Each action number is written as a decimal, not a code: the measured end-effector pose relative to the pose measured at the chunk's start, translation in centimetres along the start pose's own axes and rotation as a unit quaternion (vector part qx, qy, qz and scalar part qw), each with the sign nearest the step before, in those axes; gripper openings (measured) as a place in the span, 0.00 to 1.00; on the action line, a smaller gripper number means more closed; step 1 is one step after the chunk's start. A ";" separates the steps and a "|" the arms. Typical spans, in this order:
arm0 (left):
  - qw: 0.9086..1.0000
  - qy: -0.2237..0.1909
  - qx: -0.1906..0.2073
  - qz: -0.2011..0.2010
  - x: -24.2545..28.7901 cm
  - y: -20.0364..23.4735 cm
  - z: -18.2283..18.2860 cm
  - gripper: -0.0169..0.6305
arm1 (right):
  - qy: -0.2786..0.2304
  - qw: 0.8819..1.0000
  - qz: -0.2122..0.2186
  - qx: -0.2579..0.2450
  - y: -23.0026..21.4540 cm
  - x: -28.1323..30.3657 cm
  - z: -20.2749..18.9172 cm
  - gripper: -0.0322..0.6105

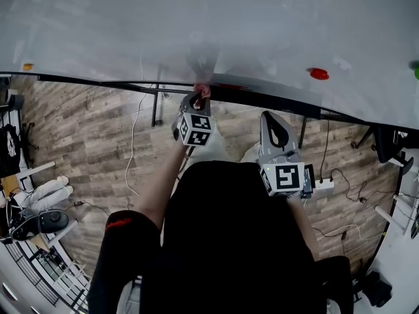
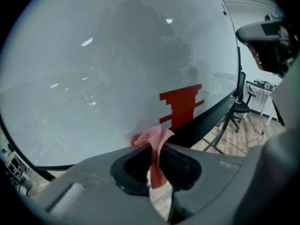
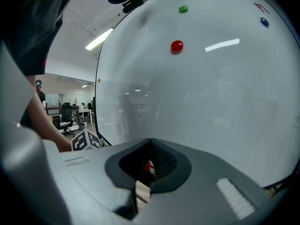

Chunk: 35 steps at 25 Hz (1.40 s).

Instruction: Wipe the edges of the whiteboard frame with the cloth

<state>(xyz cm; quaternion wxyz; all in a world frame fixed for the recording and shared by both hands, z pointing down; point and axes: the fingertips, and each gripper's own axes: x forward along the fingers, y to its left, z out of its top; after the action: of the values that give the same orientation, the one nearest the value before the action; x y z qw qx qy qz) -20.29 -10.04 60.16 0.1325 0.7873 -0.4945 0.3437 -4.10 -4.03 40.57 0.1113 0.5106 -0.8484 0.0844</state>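
Note:
The whiteboard [image 1: 209, 25] fills the top of the head view, and its black bottom frame [image 1: 98, 82] runs across below it. My left gripper [image 1: 198, 98] is shut on a pink cloth [image 1: 203, 90], which touches that frame near the middle. In the left gripper view the cloth [image 2: 154, 142] bunches between the jaws against the board's lower edge, next to a red mark [image 2: 183, 104] and the frame [image 2: 208, 118]. My right gripper [image 1: 272, 118] hangs a little back from the board, shut and holding nothing. Its jaws [image 3: 150, 144] face the board surface.
Red [image 1: 319, 74], orange [image 1: 26, 66] and green [image 1: 416, 70] magnets stick to the board. Below it are the stand legs [image 1: 157, 106], a power strip [image 1: 323, 186] with cables, and office chairs [image 1: 39, 222] on the wooden floor. The person's black sleeve [image 1: 124, 254] fills the foreground.

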 end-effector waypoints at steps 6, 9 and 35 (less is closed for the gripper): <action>1.000 -0.003 -0.003 -0.004 0.3 -1.4 0.5 0.09 | 0.001 1.000 0.009 -0.005 -0.2 -0.2 -0.1 0.05; 1.000 -0.004 -0.009 -0.004 0.4 -1.7 0.5 0.09 | 0.001 1.000 0.003 0.001 -0.7 -0.4 -0.2 0.05; 1.000 -0.002 -0.008 -0.004 1.4 -4.0 1.4 0.09 | 0.004 1.000 0.000 0.000 -3.5 -1.2 -0.8 0.05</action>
<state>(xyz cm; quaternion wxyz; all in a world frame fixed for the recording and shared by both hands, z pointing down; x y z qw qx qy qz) -15.84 -9.85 60.61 0.1393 0.7891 -0.4942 0.3372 -0.43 -4.43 41.08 0.1149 0.5105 -0.8477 0.0869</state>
